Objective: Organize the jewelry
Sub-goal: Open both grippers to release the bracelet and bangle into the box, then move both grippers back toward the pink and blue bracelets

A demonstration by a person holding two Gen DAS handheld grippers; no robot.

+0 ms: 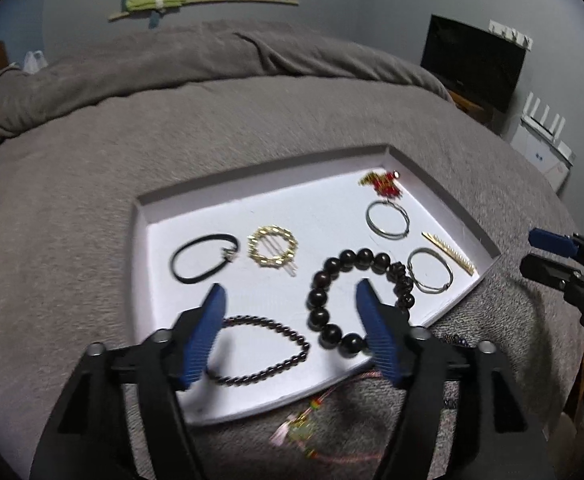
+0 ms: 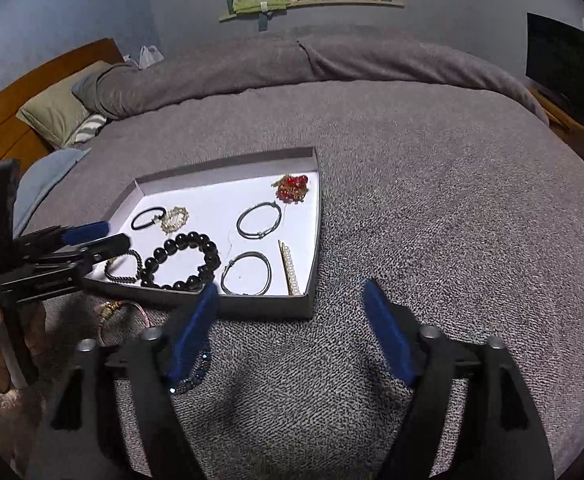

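Two grippers standing wide, holding nothing: left gripper (image 1: 289,292) hovering over tray (image 1: 141,216) w/ small-bead bracelet (image 1: 263,350) lying inside; right gripper (image 2: 289,292) over blanket beside blue bracelet (image 2: 195,372). Light, floppy, slippery—pinching one strand's prob best.

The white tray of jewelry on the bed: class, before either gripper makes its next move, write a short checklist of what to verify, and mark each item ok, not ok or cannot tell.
1. Left gripper open and holding nothing: ok.
2. Right gripper open and holding nothing: ok.
3. Large black bead bracelet lying inside the white tray: ok.
4. All jewelry in the tray: not ok. A pink cord piece and a dark blue beaded bracelet lie on the grey blanket.
5. Blue bracelet clear of the right gripper's finger: cannot tell; the finger hides part of it.
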